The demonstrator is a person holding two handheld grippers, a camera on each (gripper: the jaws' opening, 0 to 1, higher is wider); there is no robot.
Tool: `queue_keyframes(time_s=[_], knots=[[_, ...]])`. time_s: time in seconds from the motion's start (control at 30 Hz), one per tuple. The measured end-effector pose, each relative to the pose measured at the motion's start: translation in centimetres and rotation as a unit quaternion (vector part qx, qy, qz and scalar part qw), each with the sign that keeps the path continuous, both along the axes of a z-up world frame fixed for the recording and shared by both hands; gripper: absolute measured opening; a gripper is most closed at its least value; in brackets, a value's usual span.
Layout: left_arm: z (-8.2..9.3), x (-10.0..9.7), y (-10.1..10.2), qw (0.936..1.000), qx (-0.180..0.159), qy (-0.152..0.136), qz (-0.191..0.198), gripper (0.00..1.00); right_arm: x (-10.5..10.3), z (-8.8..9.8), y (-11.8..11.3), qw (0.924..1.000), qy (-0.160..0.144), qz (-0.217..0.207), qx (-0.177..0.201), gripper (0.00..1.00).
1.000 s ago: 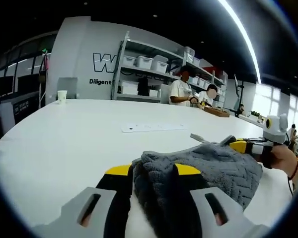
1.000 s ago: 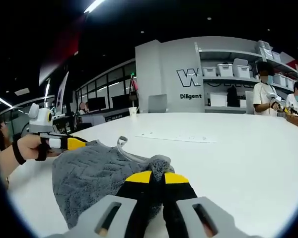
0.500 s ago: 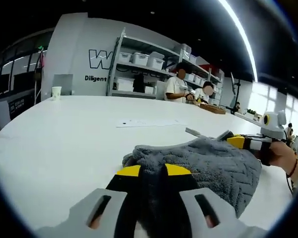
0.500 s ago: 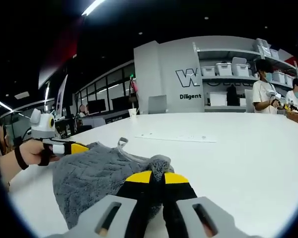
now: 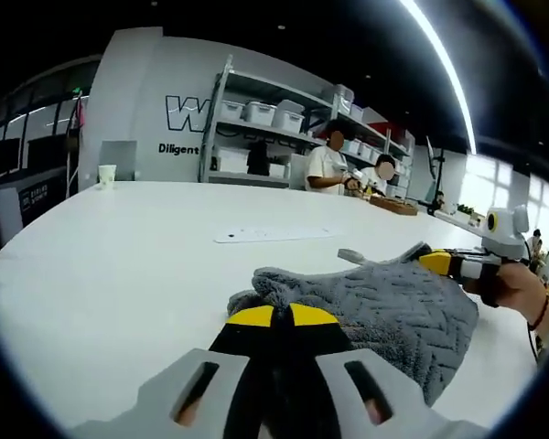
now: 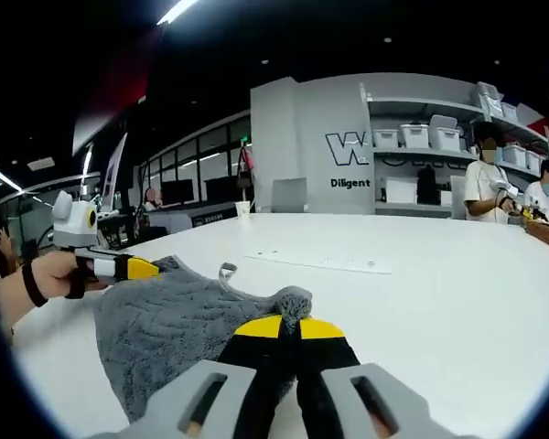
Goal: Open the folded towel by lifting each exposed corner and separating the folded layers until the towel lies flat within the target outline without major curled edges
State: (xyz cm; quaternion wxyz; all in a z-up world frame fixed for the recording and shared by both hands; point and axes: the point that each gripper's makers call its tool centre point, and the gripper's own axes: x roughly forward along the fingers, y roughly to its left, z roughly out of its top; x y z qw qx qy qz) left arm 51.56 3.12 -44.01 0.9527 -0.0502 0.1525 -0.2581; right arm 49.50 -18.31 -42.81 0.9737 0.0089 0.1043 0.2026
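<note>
A grey textured towel (image 5: 384, 302) lies spread between my two grippers on the white table (image 5: 119, 265). In the left gripper view, my left gripper (image 5: 282, 315) is shut on the towel's near corner, its yellow tips pressed together. My right gripper (image 5: 436, 263), held by a hand (image 5: 522, 288), grips the far right corner. In the right gripper view, the right gripper (image 6: 282, 326) is shut on a bunched towel corner (image 6: 288, 297). There the towel (image 6: 174, 315) runs left to the left gripper (image 6: 133, 268), which holds its other corner. A hanging loop (image 6: 227, 271) sticks up from the far edge.
A white paper strip (image 5: 274, 234) lies flat on the table beyond the towel. A paper cup (image 5: 107, 176) stands far back near the wall. Shelves with bins (image 5: 265, 114) and seated people (image 5: 329, 169) are at the back. Open table surface (image 6: 457, 293) stretches to the right.
My left gripper's jaws have gone from spread around the towel to shut on its corner. The towel now lies flatter and more stretched between the grippers. The right gripper stays shut.
</note>
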Motion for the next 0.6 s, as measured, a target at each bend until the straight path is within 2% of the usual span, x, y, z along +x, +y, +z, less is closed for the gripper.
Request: queue_keyframes(time_s=[0.27,0.37,0.5,0.6], knots=[[1.1,-0.8,-0.6,0.9998,-0.011,-0.018,-0.001,0.01,0.0,1.4,-0.8,0.9997,-0.006,-0.014,0.019,0.00],[1.5,-1.2,-0.8,0.9994,-0.028,-0.019,-0.001,0.01,0.0,1.7,-0.9,0.9997,-0.008,-0.016,0.017,0.00],[1.8,-1.3,-0.9,0.9994,-0.028,-0.023,-0.002,0.01,0.0,2.0,-0.9,0.9997,-0.008,-0.015,0.019,0.00],[2.4,-1.4,-0.9,0.9984,-0.047,-0.031,0.003,0.01,0.0,2.2,-0.8,0.9998,-0.013,-0.015,0.005,0.00]])
